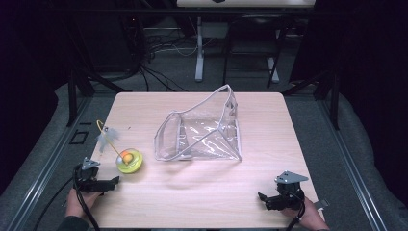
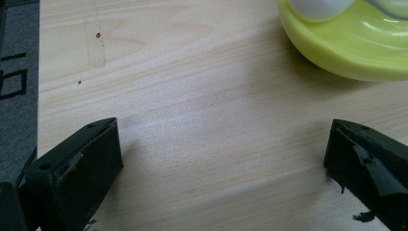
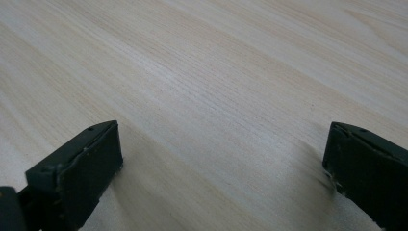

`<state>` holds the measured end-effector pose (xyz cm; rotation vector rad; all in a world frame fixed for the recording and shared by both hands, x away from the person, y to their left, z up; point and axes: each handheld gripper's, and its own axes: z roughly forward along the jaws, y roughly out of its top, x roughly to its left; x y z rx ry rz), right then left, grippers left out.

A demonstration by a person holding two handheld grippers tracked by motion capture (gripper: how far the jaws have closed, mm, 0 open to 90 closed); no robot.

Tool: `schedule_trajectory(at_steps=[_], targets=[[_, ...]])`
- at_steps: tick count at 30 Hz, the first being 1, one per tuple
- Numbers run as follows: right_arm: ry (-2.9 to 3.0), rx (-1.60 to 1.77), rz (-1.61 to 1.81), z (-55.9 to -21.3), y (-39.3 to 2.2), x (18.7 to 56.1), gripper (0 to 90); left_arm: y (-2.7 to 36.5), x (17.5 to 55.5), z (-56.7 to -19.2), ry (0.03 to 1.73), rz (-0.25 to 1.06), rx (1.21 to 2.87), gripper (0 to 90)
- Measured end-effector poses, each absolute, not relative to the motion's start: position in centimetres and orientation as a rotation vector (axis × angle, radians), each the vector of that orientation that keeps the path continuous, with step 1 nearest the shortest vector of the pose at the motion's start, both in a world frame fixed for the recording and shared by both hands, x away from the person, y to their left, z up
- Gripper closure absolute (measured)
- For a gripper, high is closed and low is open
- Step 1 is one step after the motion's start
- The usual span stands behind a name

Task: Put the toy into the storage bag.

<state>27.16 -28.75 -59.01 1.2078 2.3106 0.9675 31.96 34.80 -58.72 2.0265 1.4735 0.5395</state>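
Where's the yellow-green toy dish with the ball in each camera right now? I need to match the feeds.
High view: the yellow-green dish sits left of centre on the table, just ahead of the left gripper.
Left gripper view: its rim fills the top right corner, beyond the open jaws.
Right gripper view: bare wood between open jaws; no dish.
Shared landmark: the pale wood-grain tabletop.

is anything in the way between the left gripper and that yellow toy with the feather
Nothing visible. The left gripper sits just short of the yellow toy, its fingers wide apart, with bare table between them and the toy's rim. The clear bag lies off to the side.
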Motion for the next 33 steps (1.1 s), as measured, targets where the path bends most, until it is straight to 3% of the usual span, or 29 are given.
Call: schedule_trajectory(at_steps=[20, 33], targets=[[2.311, 1.208, 0.967, -59.0, -28.7, 27.1, 0.0, 34.8, 32.6, -58.1, 1.488, 0.486, 2.104, 0.0], [2.3, 1.222, 0.967, -59.0, -28.7, 27.1, 0.0, 34.8, 32.0, -56.8, 1.47, 0.486, 2.049, 0.0]])
